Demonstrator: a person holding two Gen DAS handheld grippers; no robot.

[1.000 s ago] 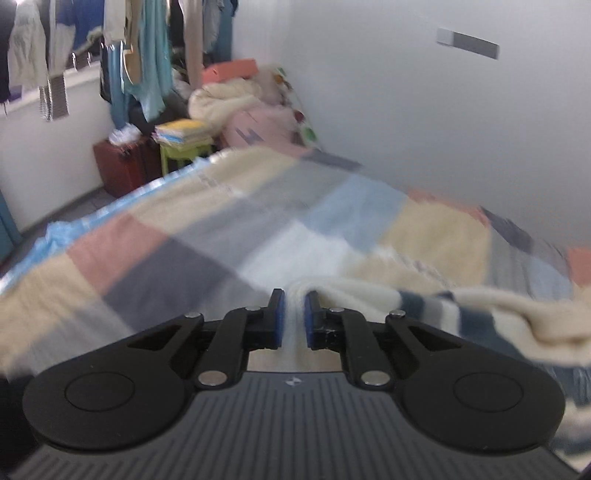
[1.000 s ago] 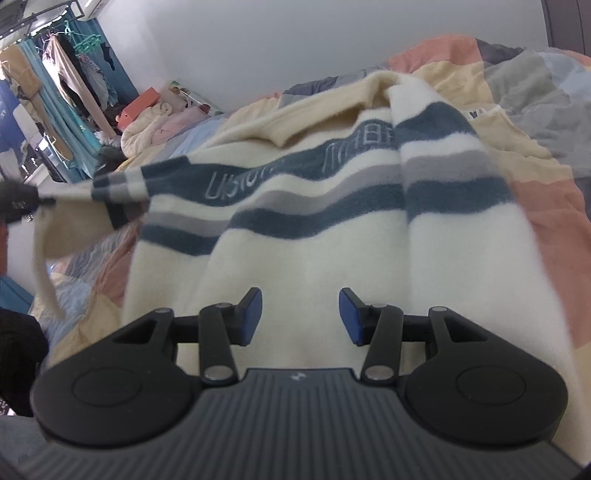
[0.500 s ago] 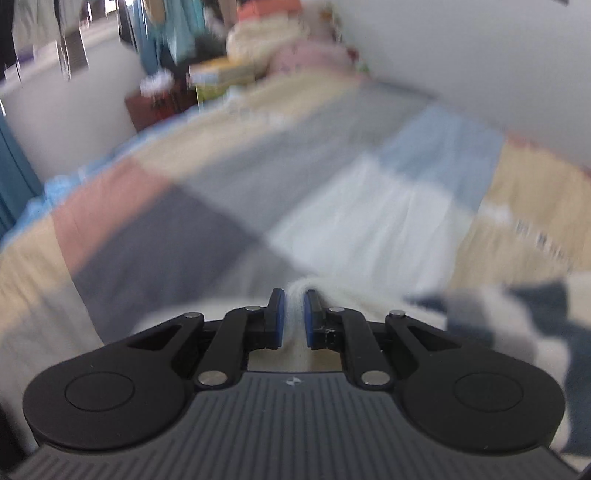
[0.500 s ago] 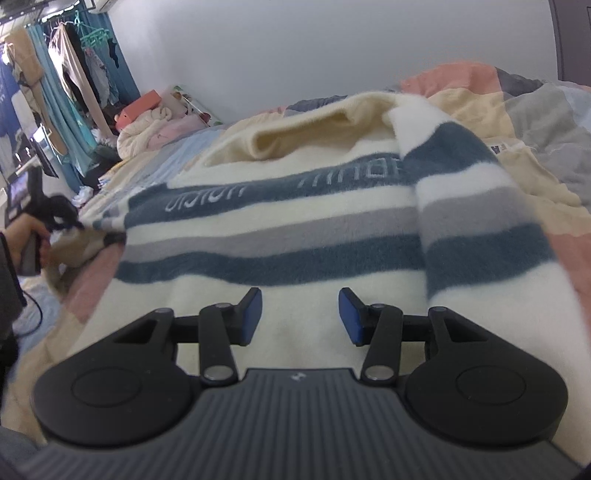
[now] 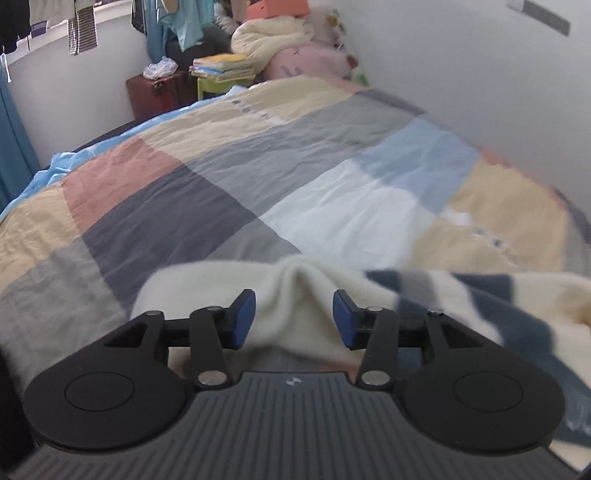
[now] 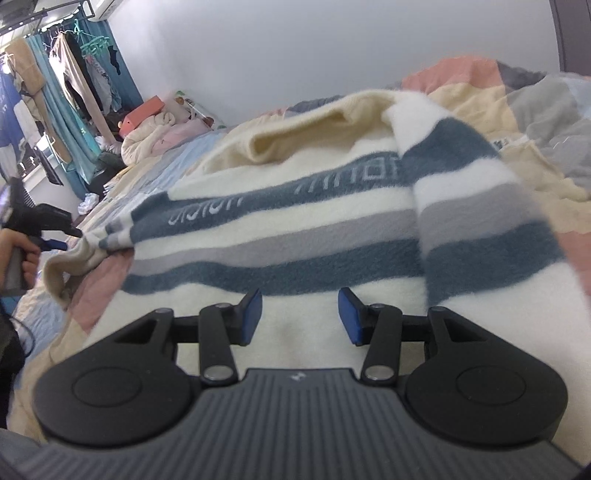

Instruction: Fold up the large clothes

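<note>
On the patchwork bedspread point(image 5: 229, 192) lies a fluffy cream sweater point(image 6: 295, 229) banded in navy and grey, with pale lettering along one navy stripe, rumpled near its far edge. The left gripper point(image 5: 293, 317) has just been opening; a pinched cream fold stands between its spread pads, released. The right gripper point(image 6: 300, 317) hangs unclenched above the cream hem, holding nothing.

Sweater point(image 6: 295, 236) lies spread on bed point(image 5: 258, 177), wall along bed's far side. Its sleeve end point(image 5: 295, 291) sits betw left gripper point(image 5: 293, 317) pads, not pinched. Right gripper point(image 6: 300, 314) over sweater's lower body. Far end of bed: bedding pile point(image 5: 273, 33), books point(image 5: 221, 66) on stool, hung clothes behind.
</note>
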